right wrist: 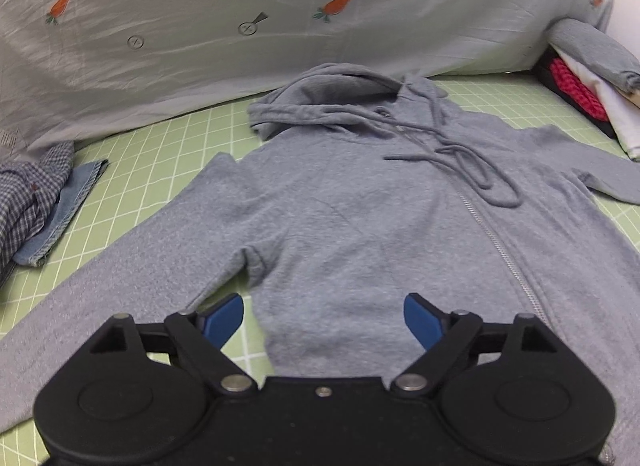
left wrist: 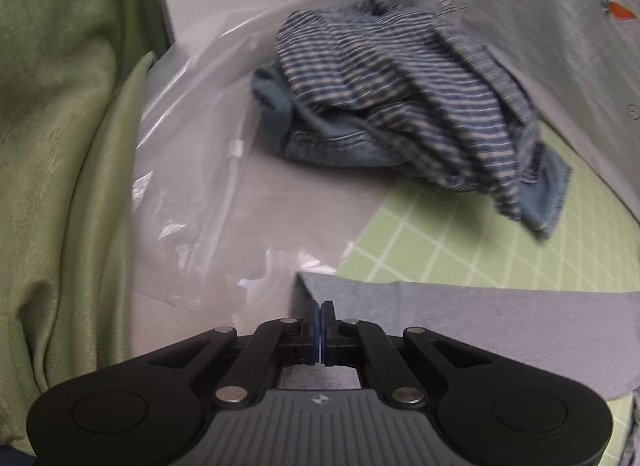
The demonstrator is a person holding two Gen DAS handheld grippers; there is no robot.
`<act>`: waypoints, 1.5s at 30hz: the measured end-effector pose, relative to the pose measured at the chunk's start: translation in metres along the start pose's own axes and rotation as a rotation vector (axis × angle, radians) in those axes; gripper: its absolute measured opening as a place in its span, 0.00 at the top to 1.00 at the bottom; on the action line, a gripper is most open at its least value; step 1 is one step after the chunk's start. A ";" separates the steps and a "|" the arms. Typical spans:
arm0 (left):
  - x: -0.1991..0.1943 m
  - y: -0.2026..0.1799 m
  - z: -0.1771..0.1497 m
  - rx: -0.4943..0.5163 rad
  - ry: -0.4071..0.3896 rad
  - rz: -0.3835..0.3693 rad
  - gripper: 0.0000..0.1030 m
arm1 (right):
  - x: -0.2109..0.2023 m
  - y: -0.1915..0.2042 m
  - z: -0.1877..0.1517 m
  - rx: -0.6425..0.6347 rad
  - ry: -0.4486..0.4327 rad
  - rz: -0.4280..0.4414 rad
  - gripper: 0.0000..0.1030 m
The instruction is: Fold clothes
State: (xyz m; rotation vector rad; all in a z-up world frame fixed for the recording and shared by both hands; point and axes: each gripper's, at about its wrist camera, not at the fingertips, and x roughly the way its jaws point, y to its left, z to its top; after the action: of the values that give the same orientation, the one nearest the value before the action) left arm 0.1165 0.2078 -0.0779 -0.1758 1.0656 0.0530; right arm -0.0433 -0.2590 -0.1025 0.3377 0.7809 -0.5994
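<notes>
Two tools share the grey zip-front cotton hoodie [right wrist: 360,205], spread flat on the green gridded surface [right wrist: 160,153]: left tool [left wrist: 320,314] pinches its sleeve edge at six o'clock, presumably for folding, right tool [right wrist: 324,318] hovers wide over the hem.

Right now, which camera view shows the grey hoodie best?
The right wrist view: the grey hoodie lies spread on the green grid mat, hood, drawstrings and zipper visible. The left wrist view shows only a grey edge of it, pinched between the left gripper's fingers.
</notes>
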 end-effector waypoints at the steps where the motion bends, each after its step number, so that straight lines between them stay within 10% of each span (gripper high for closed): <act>1: -0.005 -0.007 -0.001 0.004 -0.008 -0.013 0.99 | -0.002 -0.006 -0.001 0.010 0.000 -0.003 0.14; 20: -0.100 -0.331 -0.095 0.298 -0.037 -0.412 0.98 | -0.040 -0.236 0.010 0.126 -0.028 -0.085 0.14; 22: -0.103 -0.358 -0.117 0.315 -0.036 -0.424 0.88 | -0.037 -0.260 0.016 0.104 -0.026 -0.091 0.14; 24: -0.107 -0.385 -0.139 0.331 -0.035 -0.435 0.36 | -0.035 -0.279 0.022 0.084 -0.032 -0.091 0.13; 27: -0.110 -0.420 -0.169 0.355 -0.029 -0.430 0.23 | -0.029 -0.297 0.029 0.062 -0.029 -0.075 0.00; 37: -0.088 -0.335 -0.146 0.211 0.056 -0.091 0.23 | 0.009 -0.239 0.045 -0.025 0.080 0.124 0.00; 45: -0.090 -0.324 -0.101 0.253 -0.027 -0.050 0.18 | 0.033 -0.153 0.048 -0.160 0.195 0.295 0.10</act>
State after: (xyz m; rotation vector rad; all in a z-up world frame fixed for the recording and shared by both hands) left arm 0.0266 -0.1245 -0.0087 0.0272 1.0308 -0.1236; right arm -0.0926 -0.4147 -0.1050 0.3593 0.9397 -0.2274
